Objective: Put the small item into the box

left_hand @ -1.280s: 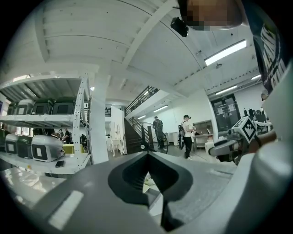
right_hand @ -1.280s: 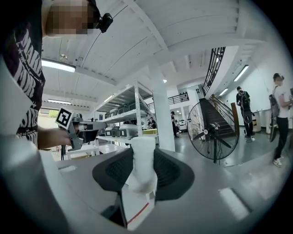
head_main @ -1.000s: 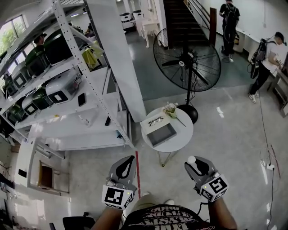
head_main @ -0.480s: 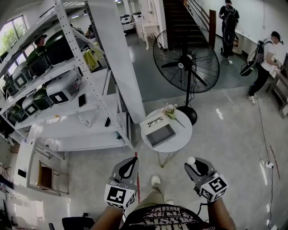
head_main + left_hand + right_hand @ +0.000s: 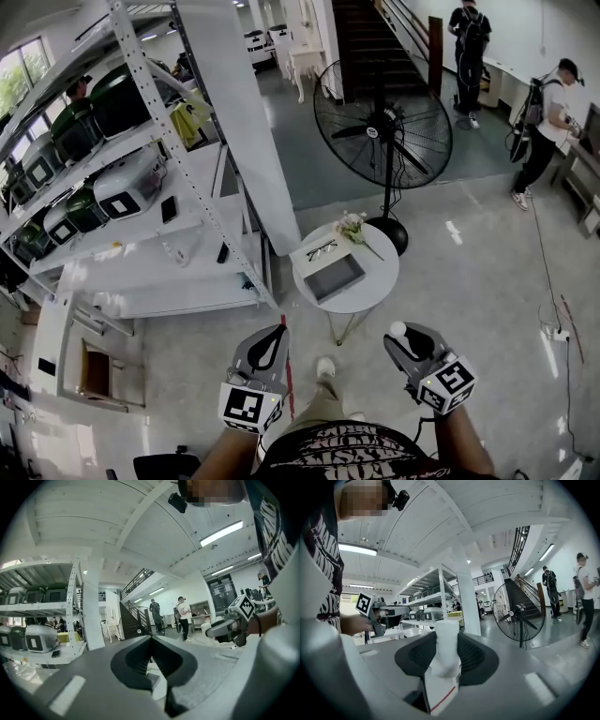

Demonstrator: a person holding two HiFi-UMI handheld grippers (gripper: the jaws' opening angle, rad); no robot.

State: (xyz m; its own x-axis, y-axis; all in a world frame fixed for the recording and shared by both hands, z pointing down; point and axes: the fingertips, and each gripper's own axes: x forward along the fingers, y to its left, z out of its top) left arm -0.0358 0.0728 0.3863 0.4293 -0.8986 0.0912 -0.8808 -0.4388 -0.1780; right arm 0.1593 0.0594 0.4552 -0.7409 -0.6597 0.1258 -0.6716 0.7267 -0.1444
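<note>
The right gripper (image 5: 446, 654) is clamping a small white item (image 5: 445, 641) between its jaws. The item is standing upright in the grip, with its rounded top poking out past the jaw tips. The left gripper (image 5: 151, 654) is carrying nothing, and its jaws are pressing together.

In the head view the person is holding both grippers low in front of the body, the left at 7 o'clock and the right at 5 o'clock, apart from each other. A round white table (image 5: 372, 281) is standing ahead at 12 o'clock, well apart from both grippers. An open grey box (image 5: 337, 277) is sitting near the middle of the tabletop. On the table, a pair of glasses (image 5: 323, 249) is lying at the box's 11 o'clock and a small bunch of flowers (image 5: 353, 227) at its 1 o'clock.

A large standing fan (image 5: 382, 127) is rising beyond the table. A metal shelf rack (image 5: 141, 178) is filling the view at 10 o'clock. Two people (image 5: 544, 122) are standing far off at 2 o'clock.
</note>
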